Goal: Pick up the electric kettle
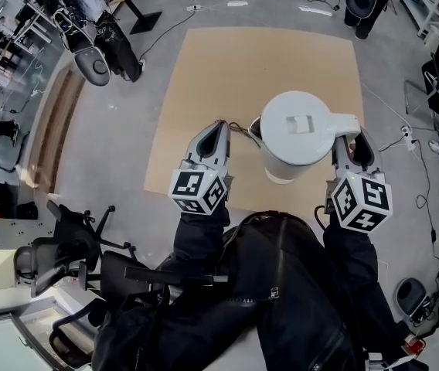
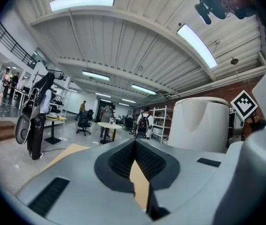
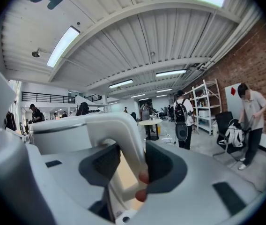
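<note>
Right gripper [image 1: 352,141] is seen at kettle [image 1: 297,130] handle [image 1: 346,122] in head view, kettle over cardboard sheet [image 1: 204,76], left gripper [image 1: 220,128] just beside | left gripper view: jaws are pressed together, nothing gripped, kettle at right | right gripper view: handle is clamped between jaws.

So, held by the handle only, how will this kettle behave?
The electric kettle looks rigid plastic, unlikely to flex. Held only at its handle by the right gripper, its offset body may tilt. The smooth handle could slip.
</note>
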